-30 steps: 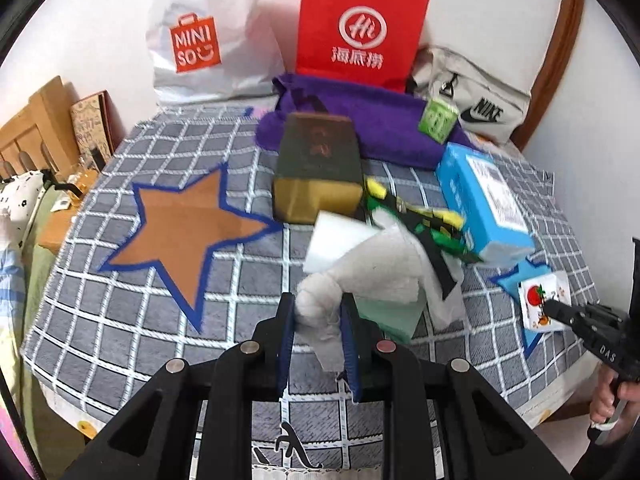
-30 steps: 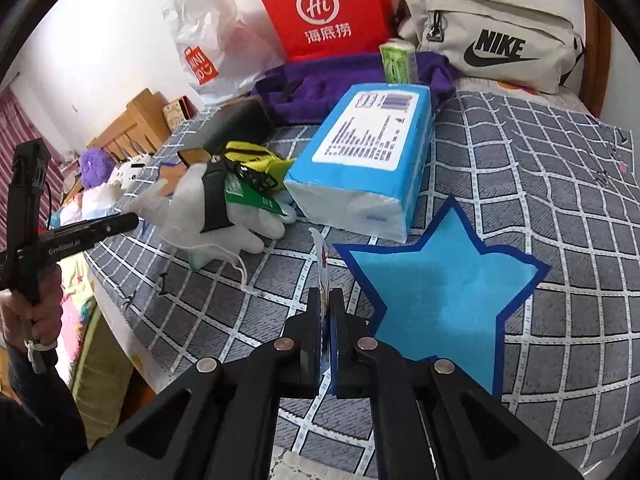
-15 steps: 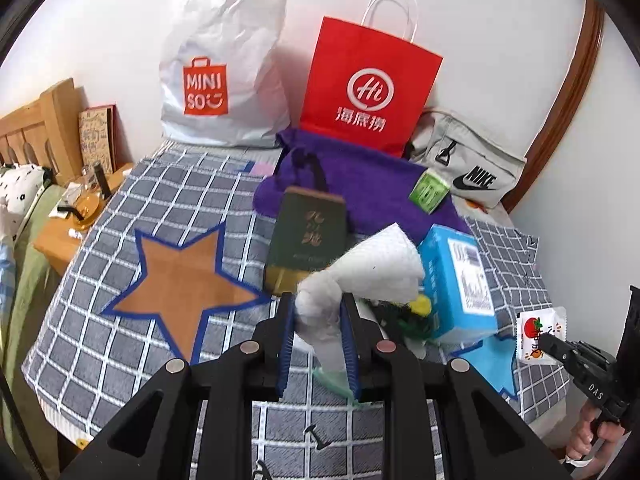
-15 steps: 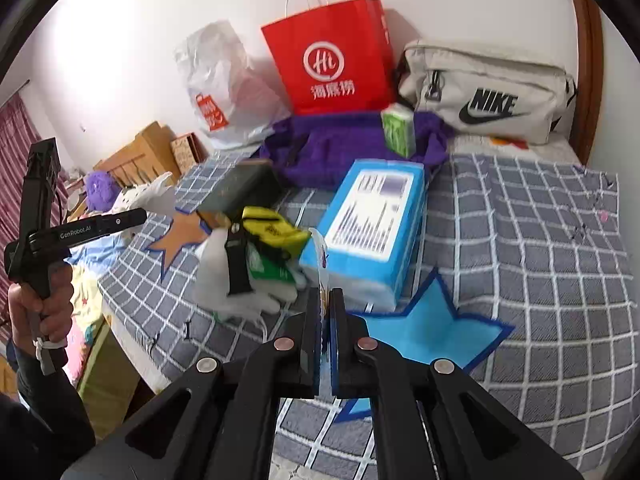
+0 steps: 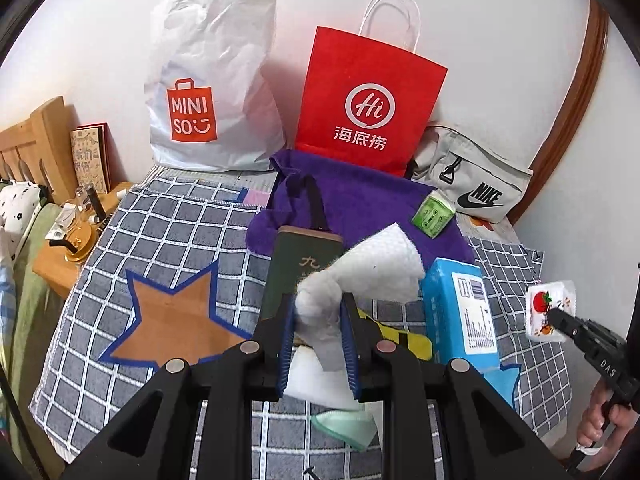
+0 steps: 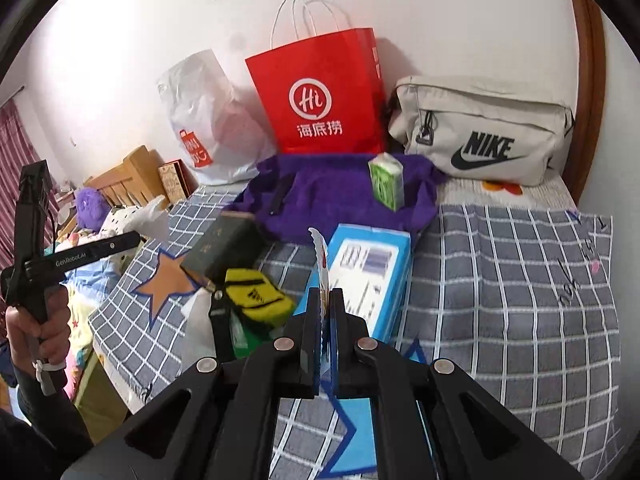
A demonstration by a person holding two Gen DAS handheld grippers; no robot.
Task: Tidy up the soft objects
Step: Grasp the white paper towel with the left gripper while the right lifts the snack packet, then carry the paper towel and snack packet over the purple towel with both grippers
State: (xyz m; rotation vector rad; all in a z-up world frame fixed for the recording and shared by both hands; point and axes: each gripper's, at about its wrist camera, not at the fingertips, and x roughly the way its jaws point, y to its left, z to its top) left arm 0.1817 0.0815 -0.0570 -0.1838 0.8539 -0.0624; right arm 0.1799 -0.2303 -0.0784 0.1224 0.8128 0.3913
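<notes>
My left gripper (image 5: 320, 300) is shut on a crumpled white cloth (image 5: 372, 272) and holds it in the air over the checked bedspread (image 5: 192, 232). From the right wrist view the same gripper (image 6: 134, 237) shows at the far left with the white cloth (image 6: 154, 216) at its tip. My right gripper (image 6: 327, 292) is shut on a thin white packet (image 6: 321, 252), seen edge-on. The left wrist view shows this packet (image 5: 550, 304) flat, with a tomato print, in the right gripper (image 5: 556, 316). White gloves with a yellow item (image 6: 256, 296) lie below.
On the bedspread lie a blue tissue pack (image 6: 368, 268), a dark green box (image 5: 304, 264), a purple towel (image 5: 360, 204) with a small green pack (image 5: 434, 220), an orange star patch (image 5: 176, 320) and a blue star patch (image 6: 352, 432). A red paper bag (image 5: 368, 108), a white plastic bag (image 5: 212, 92) and a beige Nike bag (image 6: 484, 132) stand at the wall.
Both grippers have risen away from the bed with their loads. The white cloth has come up off the pile, and the tomato packet has risen above the blue star.
</notes>
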